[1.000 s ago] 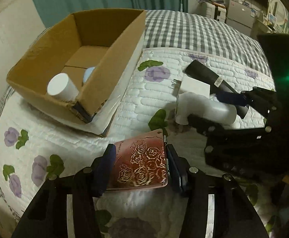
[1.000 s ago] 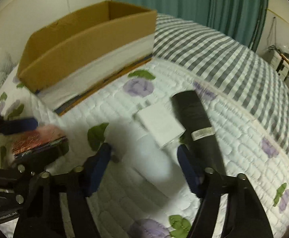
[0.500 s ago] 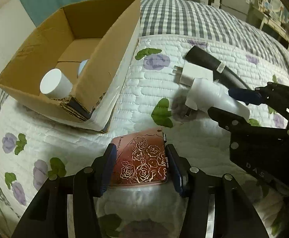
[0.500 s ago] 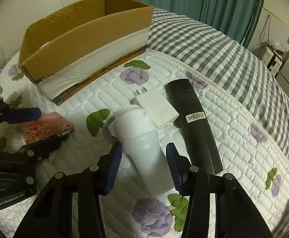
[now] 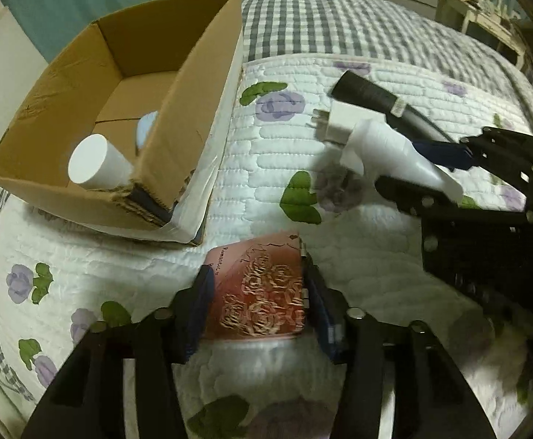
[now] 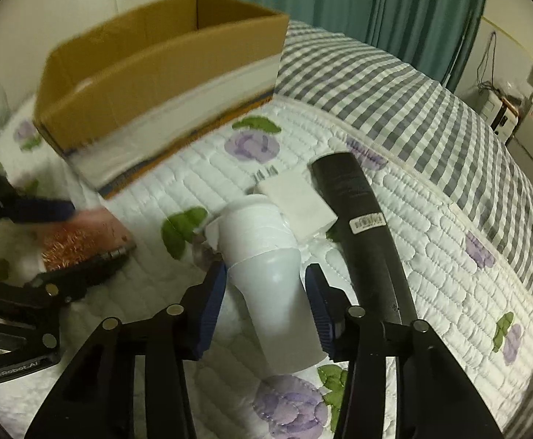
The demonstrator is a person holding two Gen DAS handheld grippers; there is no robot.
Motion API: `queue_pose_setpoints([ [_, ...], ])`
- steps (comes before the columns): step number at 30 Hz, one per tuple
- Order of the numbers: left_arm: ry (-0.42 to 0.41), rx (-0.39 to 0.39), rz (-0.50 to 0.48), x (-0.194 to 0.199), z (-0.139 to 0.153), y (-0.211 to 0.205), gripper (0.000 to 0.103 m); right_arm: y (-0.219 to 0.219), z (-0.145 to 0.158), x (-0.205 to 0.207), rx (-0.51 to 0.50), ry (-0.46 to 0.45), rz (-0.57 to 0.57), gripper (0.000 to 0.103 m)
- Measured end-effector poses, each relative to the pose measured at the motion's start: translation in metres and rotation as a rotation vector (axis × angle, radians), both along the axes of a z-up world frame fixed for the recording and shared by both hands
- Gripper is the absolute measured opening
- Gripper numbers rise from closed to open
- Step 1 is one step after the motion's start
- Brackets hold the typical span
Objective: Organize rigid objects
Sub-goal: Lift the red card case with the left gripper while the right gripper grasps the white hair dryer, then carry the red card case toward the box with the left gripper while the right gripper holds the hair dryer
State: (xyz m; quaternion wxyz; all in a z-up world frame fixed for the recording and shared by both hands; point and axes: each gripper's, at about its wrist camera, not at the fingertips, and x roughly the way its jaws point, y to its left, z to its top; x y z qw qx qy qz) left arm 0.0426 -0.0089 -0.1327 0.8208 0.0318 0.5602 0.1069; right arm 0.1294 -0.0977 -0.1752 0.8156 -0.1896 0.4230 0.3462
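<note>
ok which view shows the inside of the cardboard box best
The left wrist view: it looks down into the cardboard box, showing a white cylinder and a pale blue item inside. The right wrist view shows only its blurred outer wall.

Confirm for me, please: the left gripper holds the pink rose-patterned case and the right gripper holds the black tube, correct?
Not quite. The left gripper does hold the pink rose-patterned case, but the right gripper is closed around the white bottle. The right wrist view shows the black tube lying on the quilt beside it.
</note>
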Motion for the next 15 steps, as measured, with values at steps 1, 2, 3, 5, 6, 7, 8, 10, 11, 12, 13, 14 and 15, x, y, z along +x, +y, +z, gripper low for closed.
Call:
queue_pose_setpoints([
  [1, -0.003, 0.0, -0.012, -0.003, 0.004, 0.0, 0.042, -0.001, 0.004, 0.0, 0.006, -0.009, -0.013, 0.042],
  [2, -0.005, 0.001, -0.02, -0.004, 0.006, -0.001, 0.04, -0.002, 0.006, 0.0, 0.009, -0.015, -0.024, 0.042],
  [3, -0.007, 0.001, -0.023, -0.006, 0.008, 0.0, 0.039, -0.003, 0.009, 0.0, 0.015, -0.017, -0.034, 0.041],
  [5, -0.002, -0.012, -0.023, -0.008, 0.012, 0.002, 0.036, -0.005, 0.015, -0.001, 0.034, -0.023, -0.05, 0.041],
  [6, -0.008, -0.016, -0.024, -0.009, 0.015, 0.003, 0.035, -0.006, 0.02, -0.003, 0.043, -0.028, -0.055, 0.041],
  [7, -0.014, -0.018, -0.023, -0.011, 0.018, 0.003, 0.033, -0.007, 0.023, -0.004, 0.045, -0.029, -0.06, 0.041],
  [8, -0.023, -0.02, -0.023, -0.014, 0.021, 0.004, 0.031, -0.007, 0.026, -0.006, 0.046, -0.03, -0.063, 0.041],
  [10, -0.046, -0.013, -0.016, -0.016, 0.029, 0.01, 0.029, -0.009, 0.035, -0.011, 0.059, -0.041, -0.067, 0.041],
  [11, -0.057, -0.004, -0.01, -0.018, 0.034, 0.013, 0.029, -0.01, 0.039, -0.013, 0.063, -0.042, -0.068, 0.041],
  [12, -0.062, 0.002, -0.006, -0.019, 0.036, 0.016, 0.028, -0.01, 0.044, -0.015, 0.069, -0.051, -0.074, 0.041],
  [13, -0.064, 0.012, -0.002, -0.02, 0.038, 0.02, 0.027, -0.011, 0.048, -0.017, 0.072, -0.056, -0.078, 0.041],
  [14, -0.053, 0.018, -0.01, -0.02, 0.036, 0.023, 0.027, -0.012, 0.05, -0.019, 0.074, -0.059, -0.081, 0.041],
  [15, -0.036, 0.02, -0.024, -0.02, 0.032, 0.025, 0.027, -0.012, 0.054, -0.02, 0.077, -0.065, -0.087, 0.041],
])
